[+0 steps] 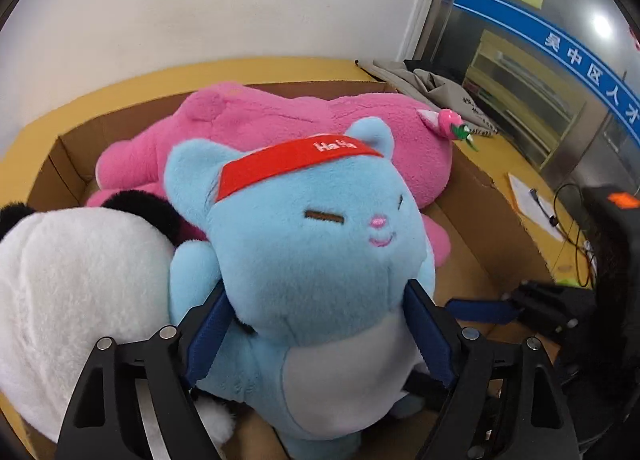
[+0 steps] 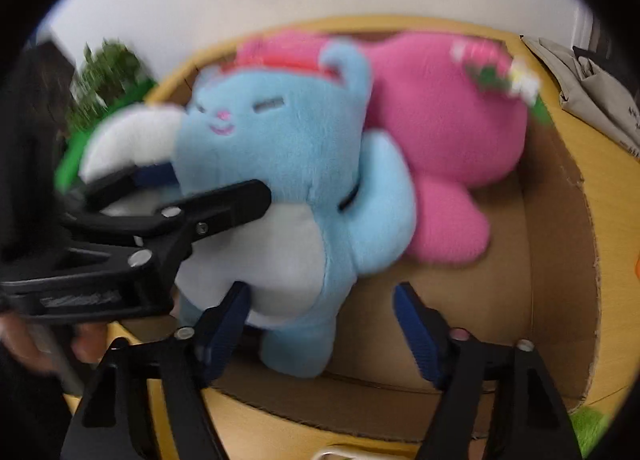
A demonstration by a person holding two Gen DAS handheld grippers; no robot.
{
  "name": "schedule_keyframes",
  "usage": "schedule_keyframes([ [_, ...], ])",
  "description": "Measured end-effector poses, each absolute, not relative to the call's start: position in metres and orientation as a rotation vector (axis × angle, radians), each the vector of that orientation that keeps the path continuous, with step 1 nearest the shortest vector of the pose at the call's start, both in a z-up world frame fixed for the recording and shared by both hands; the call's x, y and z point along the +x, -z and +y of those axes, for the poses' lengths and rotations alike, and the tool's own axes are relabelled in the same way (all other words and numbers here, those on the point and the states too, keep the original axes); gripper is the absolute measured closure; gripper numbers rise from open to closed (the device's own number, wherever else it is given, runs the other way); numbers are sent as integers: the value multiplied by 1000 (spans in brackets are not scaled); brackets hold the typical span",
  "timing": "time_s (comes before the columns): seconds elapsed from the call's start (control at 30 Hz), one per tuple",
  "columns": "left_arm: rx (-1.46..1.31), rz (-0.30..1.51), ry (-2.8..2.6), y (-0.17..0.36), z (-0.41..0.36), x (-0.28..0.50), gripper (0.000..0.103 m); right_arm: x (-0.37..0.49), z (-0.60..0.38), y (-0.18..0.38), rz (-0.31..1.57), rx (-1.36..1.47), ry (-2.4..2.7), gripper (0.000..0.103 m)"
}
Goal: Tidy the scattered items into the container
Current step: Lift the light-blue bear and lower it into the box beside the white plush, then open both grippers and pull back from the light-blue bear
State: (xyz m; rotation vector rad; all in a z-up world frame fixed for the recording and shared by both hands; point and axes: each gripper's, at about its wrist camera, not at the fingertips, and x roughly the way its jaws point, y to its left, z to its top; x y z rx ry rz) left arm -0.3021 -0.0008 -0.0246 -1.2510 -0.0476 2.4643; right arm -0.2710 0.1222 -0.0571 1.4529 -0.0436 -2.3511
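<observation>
Blue cat plush [image 1: 316, 260] with red headband [image 1: 288, 168], centre of frame, upright inside the cardboard box [image 1: 472, 196] and pinched at its neck between the pads of the left gripper [image 1: 318, 330]. Behind it, upper centre, a pink plush [image 1: 280, 120] already lies in the box; a white-and-black plush [image 1: 76, 284] fills the lower left, apparently in the box too. Judged stage: late, with release of the cat outstanding. A green item [image 2: 592, 426] at the lower right edge of the right wrist view sits outside the box, possibly still to collect. The right gripper [image 2: 320, 324], lower centre, holds nothing, its jaws spread wide just over the box's near wall.
</observation>
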Motion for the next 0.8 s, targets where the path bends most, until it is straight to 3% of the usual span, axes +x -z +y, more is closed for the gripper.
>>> schedule_keyframes([
  [0.13, -1273, -134, -2445, 21, -16, -283, 17, -255, 146, 50, -129, 1406, 2363, 28],
  [0.4, -1389, -146, -2467, 53, -24, -228, 18, -225, 145, 41, 12, 1370, 2525, 25],
  [0.7, -1317, -223, -2525, 34, -19, -154, 20, -158, 157, 21, 60, 1285, 2612, 23],
  [0.8, -1225, -183, -2634, 7, -20, -126, 12, -131, 170, -6, 53, 1167, 2700, 23],
])
